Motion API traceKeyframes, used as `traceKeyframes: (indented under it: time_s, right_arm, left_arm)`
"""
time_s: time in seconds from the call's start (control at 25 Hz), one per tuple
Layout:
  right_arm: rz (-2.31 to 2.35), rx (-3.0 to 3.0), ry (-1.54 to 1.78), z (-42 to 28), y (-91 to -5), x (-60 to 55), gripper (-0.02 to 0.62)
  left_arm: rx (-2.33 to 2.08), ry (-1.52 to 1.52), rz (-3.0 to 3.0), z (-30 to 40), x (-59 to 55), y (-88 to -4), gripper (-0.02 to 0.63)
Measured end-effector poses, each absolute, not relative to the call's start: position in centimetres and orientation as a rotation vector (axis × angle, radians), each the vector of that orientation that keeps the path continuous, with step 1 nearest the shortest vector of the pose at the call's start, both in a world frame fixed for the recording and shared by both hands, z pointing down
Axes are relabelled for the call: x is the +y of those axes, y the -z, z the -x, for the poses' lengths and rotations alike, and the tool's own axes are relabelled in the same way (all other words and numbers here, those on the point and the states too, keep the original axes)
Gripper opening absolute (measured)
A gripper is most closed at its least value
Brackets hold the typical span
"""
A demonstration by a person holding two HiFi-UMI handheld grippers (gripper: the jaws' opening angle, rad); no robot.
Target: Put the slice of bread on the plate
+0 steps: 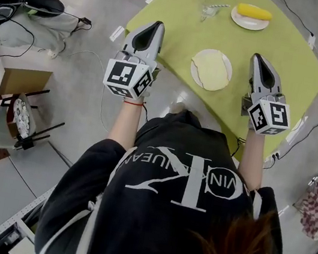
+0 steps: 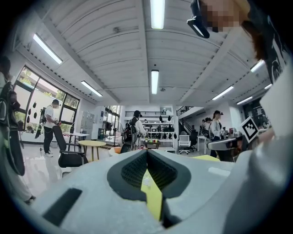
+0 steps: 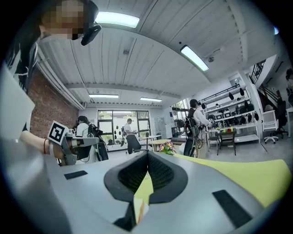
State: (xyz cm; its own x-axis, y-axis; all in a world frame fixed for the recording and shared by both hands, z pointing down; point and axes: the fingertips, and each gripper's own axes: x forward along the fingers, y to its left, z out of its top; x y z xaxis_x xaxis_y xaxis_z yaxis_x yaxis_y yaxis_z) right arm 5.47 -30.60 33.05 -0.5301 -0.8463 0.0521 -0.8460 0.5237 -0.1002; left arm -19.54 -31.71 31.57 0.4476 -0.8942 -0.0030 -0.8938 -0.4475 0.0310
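Observation:
A pale slice of bread (image 1: pixel 212 69) lies flat on a white plate (image 1: pixel 194 64) near the front edge of the yellow-green table (image 1: pixel 286 60). My left gripper (image 1: pixel 159 25) hovers left of the plate at the table's edge, jaws shut with nothing in them. My right gripper (image 1: pixel 257 57) is held right of the plate, also shut and empty. Both point level, away from the person. In the left gripper view the gripper (image 2: pixel 147 153) shows its pads meeting; in the right gripper view the gripper (image 3: pixel 147 155) looks the same. Neither gripper view shows bread or plate.
A second plate (image 1: pixel 246 22) with a yellow item (image 1: pixel 253 12) and a clear glass (image 1: pixel 211 9) stand at the table's far side. A cardboard box (image 1: pixel 23 82), cables and a bag (image 1: pixel 35 1) lie on the floor at left. People (image 2: pixel 135 130) stand in the room beyond.

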Motion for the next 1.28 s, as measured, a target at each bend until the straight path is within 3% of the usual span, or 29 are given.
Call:
traceKeyframes:
  time_s: [1.28]
  right_arm:
    - [1.514, 2.758, 0.156, -4.3, -32.6, -30.7, 0.002]
  left_arm:
    - [-1.625, 0.030, -2.634, 20.0, -31.8, -31.9, 0.011]
